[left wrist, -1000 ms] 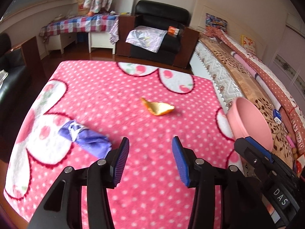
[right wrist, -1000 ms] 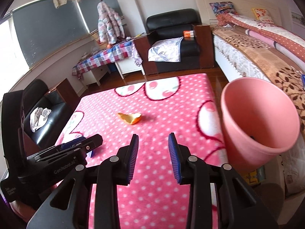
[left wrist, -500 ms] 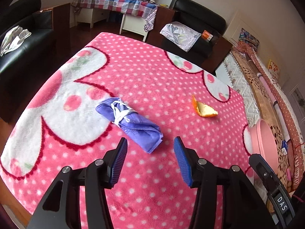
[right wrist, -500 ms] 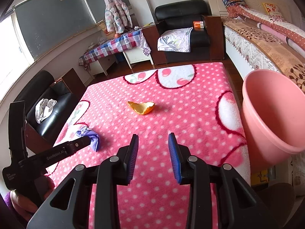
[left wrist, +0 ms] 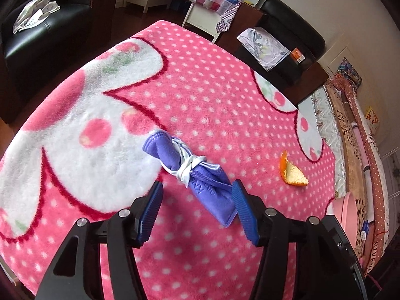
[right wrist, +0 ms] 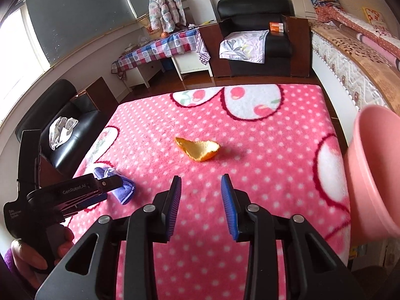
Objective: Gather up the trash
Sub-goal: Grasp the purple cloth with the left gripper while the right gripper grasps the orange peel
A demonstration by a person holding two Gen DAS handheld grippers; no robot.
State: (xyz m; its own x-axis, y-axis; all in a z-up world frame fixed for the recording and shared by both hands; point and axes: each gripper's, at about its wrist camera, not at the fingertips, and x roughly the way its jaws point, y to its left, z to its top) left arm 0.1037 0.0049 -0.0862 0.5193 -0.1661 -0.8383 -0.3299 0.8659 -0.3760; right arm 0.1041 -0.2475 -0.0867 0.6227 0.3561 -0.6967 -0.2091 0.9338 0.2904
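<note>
A purple face mask (left wrist: 200, 180), rolled up and tied with its white strap, lies on the pink dotted blanket (left wrist: 212, 100). My left gripper (left wrist: 197, 200) hangs over its near end. The jaws are opening and the roll's end lies between them, close to the right finger (left wrist: 243, 215), unpressed. An orange peel (right wrist: 198, 148) lies in the middle of the blanket, a short way ahead of my right gripper (right wrist: 201, 192). Its jaws are opening with nothing between them. The pink bin (right wrist: 372, 165) stands at the blanket's right edge. From the right wrist view the mask (right wrist: 125, 190) peeks out under the left gripper.
A black armchair (right wrist: 252, 42) with a floral cloth and a checked table (right wrist: 160, 47) stand beyond the blanket's far edge. A black sofa (right wrist: 62, 130) runs along the left, a bed (right wrist: 350, 57) along the right. A person's hand (right wrist: 30, 255) holds the left gripper.
The left gripper swung left and down from the peel to over the purple mask, rolling as it went, and its jaws widened. The right gripper closed in on the peel and opened slightly.
</note>
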